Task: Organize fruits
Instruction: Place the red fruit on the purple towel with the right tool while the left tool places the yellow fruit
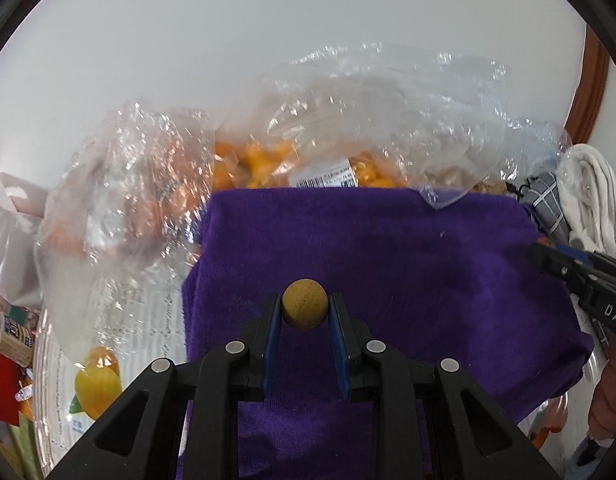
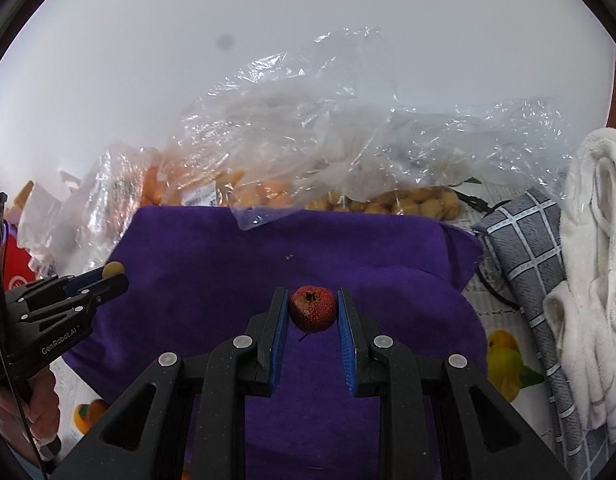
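Observation:
My left gripper is shut on a small round tan fruit and holds it over the purple cloth. It also shows in the right wrist view at the left, with the tan fruit at its tips. My right gripper is shut on a small red speckled fruit over the purple cloth. The right gripper's tip shows at the right edge of the left wrist view. Clear plastic bags of orange fruits and tan fruits lie behind the cloth.
A white towel and a grey checked cloth lie at the right. Boxes and a red packet sit at the left. The tablecloth has a printed fruit pattern. A white wall is behind.

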A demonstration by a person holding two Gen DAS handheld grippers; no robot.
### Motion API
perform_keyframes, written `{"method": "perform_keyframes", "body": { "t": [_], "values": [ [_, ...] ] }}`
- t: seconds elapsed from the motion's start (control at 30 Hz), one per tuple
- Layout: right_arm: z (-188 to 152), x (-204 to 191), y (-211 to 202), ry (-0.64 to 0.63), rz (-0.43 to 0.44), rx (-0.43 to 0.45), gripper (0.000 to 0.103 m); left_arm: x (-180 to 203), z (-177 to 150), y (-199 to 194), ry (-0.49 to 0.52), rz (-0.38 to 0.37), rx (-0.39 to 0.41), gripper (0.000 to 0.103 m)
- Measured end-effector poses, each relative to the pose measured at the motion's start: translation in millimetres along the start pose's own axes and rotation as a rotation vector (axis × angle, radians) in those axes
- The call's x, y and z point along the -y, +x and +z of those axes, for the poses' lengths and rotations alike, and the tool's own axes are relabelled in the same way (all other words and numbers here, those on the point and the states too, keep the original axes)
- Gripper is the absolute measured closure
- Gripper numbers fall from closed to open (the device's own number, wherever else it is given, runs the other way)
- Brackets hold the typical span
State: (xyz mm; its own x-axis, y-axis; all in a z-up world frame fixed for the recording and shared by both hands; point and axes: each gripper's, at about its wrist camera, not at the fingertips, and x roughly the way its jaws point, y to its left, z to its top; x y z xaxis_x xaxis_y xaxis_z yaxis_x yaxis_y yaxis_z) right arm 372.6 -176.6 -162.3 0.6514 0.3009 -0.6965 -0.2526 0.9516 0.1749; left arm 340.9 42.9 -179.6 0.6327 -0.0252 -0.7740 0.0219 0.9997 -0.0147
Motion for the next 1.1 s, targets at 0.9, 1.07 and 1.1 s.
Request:
{"method": "perform_keyframes", "body": {
  "t": [0.9, 1.07, 1.1],
  "values": [
    [-13.0, 1.2, 30.0, -0.068, -0.031, -0.110, 0.079, 3.2, -7.9, 25.5, 0.013, 0.014, -0.089, 0.080],
    [-11.5, 0.0, 34.2, -0.071, -0.038, -0.122, 0.079, 5.9, -9.1, 32.6, 0.020, 0.012, -0.107, 0.080],
    [-10.7, 0.2, 34.8, -0.070, -0.038, -0.124, 0.079, 6.6, -9.5, 33.8, 0.022, 0.015, -0.109, 0.080]
  ]
}}
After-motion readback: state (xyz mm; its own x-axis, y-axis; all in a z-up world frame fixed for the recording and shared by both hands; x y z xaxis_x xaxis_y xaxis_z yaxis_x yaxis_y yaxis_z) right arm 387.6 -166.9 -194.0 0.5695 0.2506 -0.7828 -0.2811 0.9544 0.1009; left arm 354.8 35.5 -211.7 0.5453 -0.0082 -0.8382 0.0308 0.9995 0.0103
